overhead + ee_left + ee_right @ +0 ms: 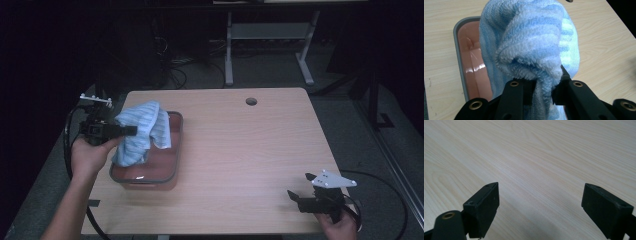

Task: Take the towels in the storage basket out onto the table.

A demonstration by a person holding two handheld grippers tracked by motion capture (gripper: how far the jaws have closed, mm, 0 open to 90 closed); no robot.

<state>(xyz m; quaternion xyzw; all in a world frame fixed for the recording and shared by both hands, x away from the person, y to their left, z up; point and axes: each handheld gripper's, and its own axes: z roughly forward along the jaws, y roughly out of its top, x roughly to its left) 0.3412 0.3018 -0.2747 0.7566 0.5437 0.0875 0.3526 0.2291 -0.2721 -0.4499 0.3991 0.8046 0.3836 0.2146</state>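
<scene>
A light blue striped towel [141,131] hangs bunched over a shallow pink tray with a grey rim [176,150] on the left side of the wooden table. My left gripper [131,130] is shut on the towel and holds it up above the tray. In the left gripper view the towel [531,42] bulges between the two black jaws, with the tray [457,27] below and to the left. My right gripper [299,187] rests at the table's front right corner, open, with nothing between its fingers. The right gripper view has the jaws wide apart over bare wood [536,157].
The table [240,150] has a round cable hole [251,101] near its far edge. Behind the table stand a white desk frame [270,40] and loose cables on a dark floor. Black cables trail from both grippers.
</scene>
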